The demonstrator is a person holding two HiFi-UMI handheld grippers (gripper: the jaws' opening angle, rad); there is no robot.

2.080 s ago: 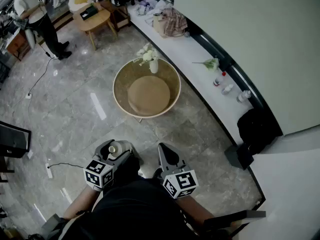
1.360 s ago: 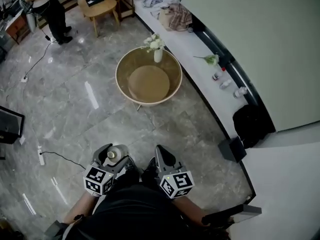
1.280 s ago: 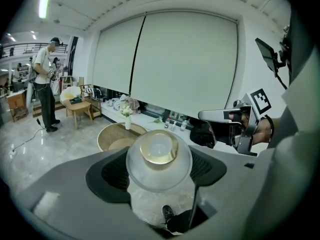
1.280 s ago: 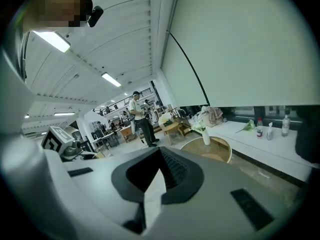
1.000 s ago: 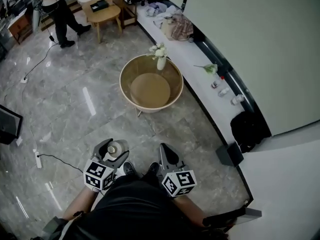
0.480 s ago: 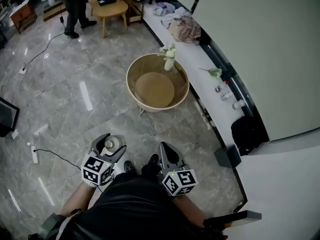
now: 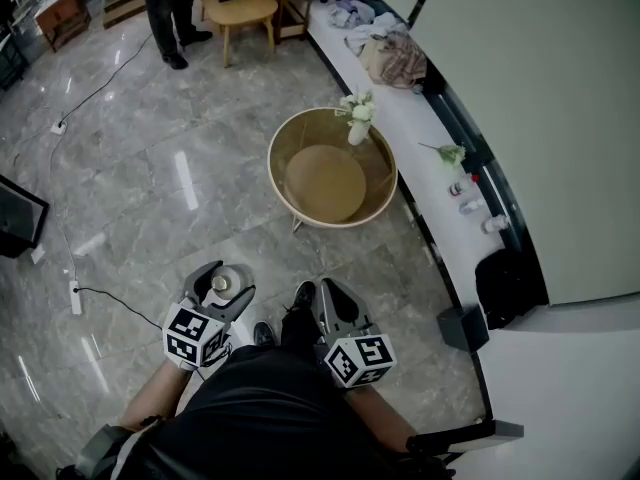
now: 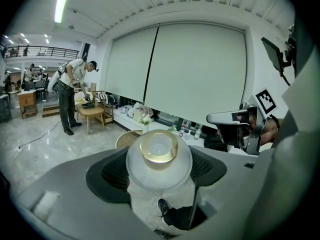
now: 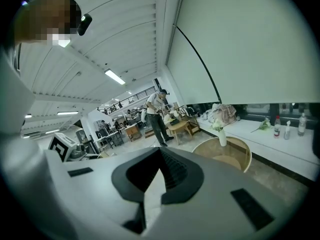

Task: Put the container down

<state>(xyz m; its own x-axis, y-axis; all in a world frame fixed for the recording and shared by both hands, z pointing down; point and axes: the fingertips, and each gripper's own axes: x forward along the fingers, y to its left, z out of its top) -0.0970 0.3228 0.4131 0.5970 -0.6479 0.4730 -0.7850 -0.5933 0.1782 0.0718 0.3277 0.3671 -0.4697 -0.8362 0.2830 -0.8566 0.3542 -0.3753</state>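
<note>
Left fingers point(image 8: 107, 173) pinch round translucent container point(image 8: 159, 156); right fingers point(image 9: 182, 176) pressed together.

The small round container point(image 8: 159, 156) of frosted white plastic has an amber-yellow ring at its centre; it sits clamped between the jaws of the left gripper point(image 7: 221, 282), its round face upward; it is held at the near left, above the grey marble floor point(image 7: 130, 198).

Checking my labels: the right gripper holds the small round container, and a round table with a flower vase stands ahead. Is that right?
No: the left gripper holds the container, as the left gripper view shows; the right gripper is shut on nothing. The round table with its flower vase does stand ahead.
</note>
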